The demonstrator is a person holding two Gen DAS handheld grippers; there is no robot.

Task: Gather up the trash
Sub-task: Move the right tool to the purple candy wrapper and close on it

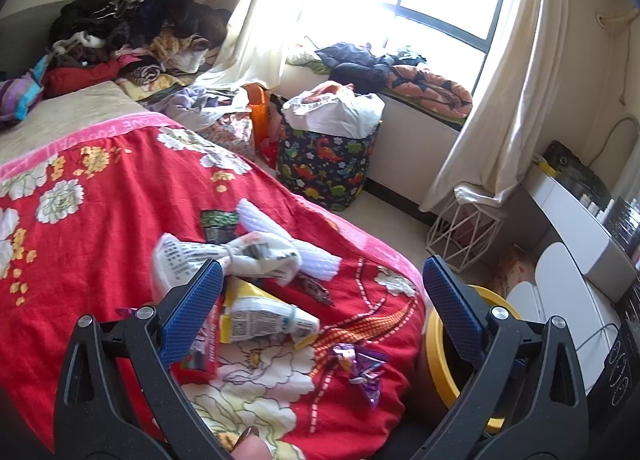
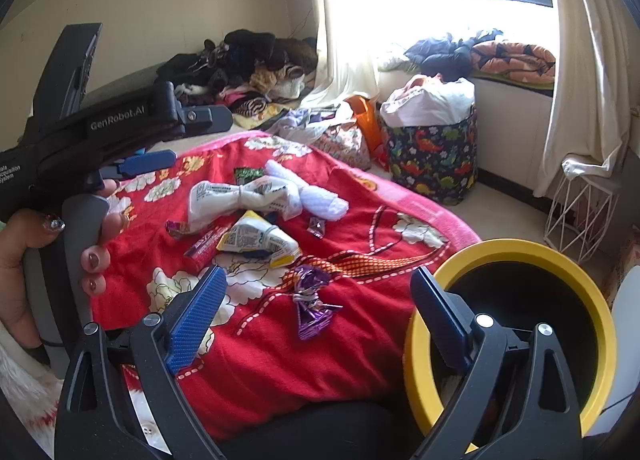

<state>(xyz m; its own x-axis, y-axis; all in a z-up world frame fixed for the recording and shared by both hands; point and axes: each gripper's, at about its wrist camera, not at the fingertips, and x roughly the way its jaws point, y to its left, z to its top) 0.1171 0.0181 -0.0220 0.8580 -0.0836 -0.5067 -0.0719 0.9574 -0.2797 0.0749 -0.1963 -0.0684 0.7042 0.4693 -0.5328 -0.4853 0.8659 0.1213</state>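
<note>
On the bed [image 2: 280, 340], wrappers [image 2: 312, 300] lie loose beside the yellow bin [image 2: 512, 252], and with both grippers' [image 1: 320, 288] [image 2: 316, 312] jaws spread and empty, a shallow pinch may snag the red blanket or let the foil slip.

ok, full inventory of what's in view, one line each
blanket: 1, red floral, on bed
bin: 1, yellow rim, black inside, right of bed
purple wrapper: 1, near edge
yellow-white pack: 1, mid-blanket
knotted white bag: 1, behind it
green wrapper: 1, far side
dinosaur bag: 1, dark, on floor by window
clothes pile: 1, dark, far corner
wire basket: 1, white, under curtain
left gripper: open
right gripper: open
hand: holds left gripper
</note>
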